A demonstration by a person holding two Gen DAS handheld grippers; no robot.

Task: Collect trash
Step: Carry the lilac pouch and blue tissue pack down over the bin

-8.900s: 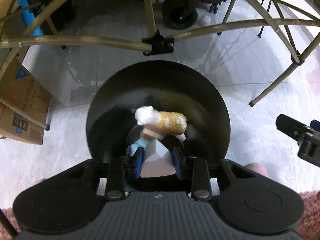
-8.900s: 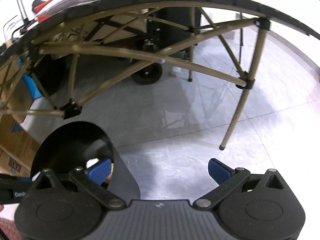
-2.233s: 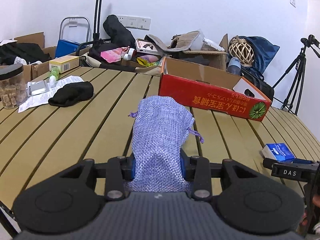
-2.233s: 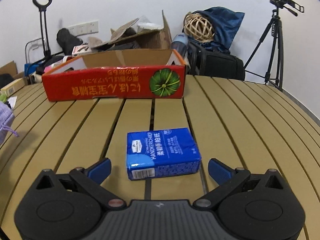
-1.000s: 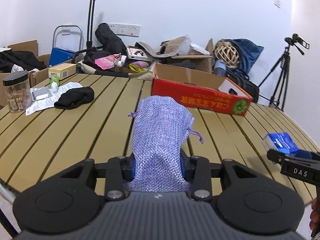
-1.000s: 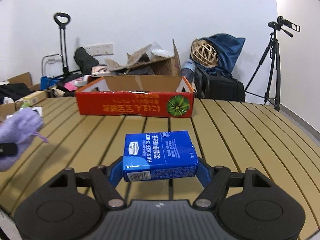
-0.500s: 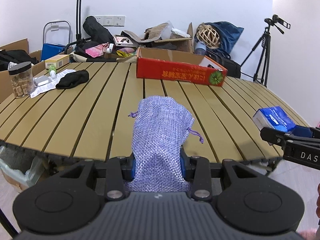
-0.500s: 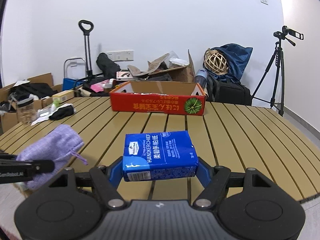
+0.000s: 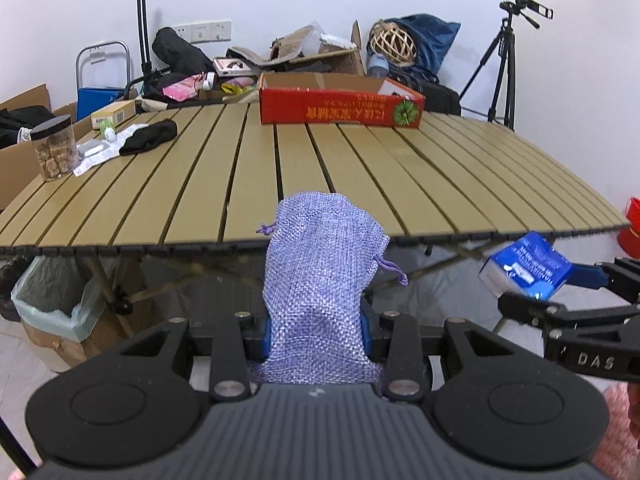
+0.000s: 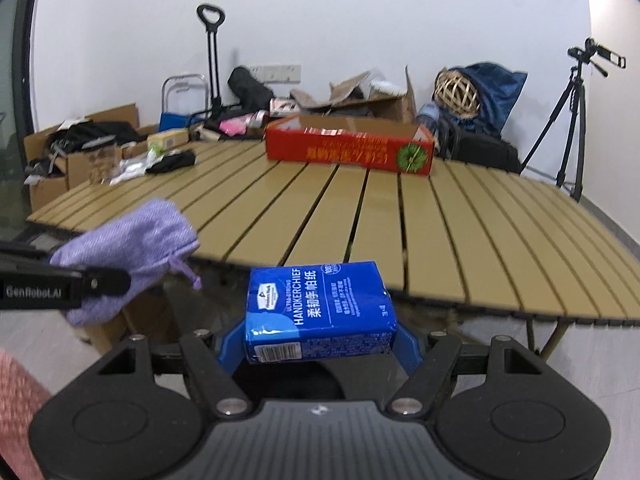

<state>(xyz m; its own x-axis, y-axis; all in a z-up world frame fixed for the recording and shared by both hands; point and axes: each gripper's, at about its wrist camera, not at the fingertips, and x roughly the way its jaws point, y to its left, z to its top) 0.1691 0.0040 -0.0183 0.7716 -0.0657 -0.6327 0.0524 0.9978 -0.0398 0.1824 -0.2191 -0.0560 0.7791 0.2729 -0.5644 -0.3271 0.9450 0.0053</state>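
My left gripper (image 9: 316, 334) is shut on a lilac woven drawstring pouch (image 9: 320, 280), held upright in the air in front of the slatted table's near edge (image 9: 224, 240). The same pouch (image 10: 124, 252) shows at the left of the right wrist view. My right gripper (image 10: 320, 344) is shut on a blue handkerchief tissue pack (image 10: 320, 312), also held off the table. That pack (image 9: 524, 268) appears at the right of the left wrist view, clamped in the right gripper's blue pads.
A red cardboard box (image 9: 340, 104) stands at the table's far side. A jar (image 9: 56, 148), papers and a black cloth (image 9: 150, 136) lie at its left. A bag-lined cardboard bin (image 9: 52, 312) sits on the floor under the left edge. Clutter and a tripod (image 9: 504, 64) line the wall.
Both grippers have drawn back from over the table to beyond its near edge, each still holding its item. The table's underside and the lined bin have come into view.
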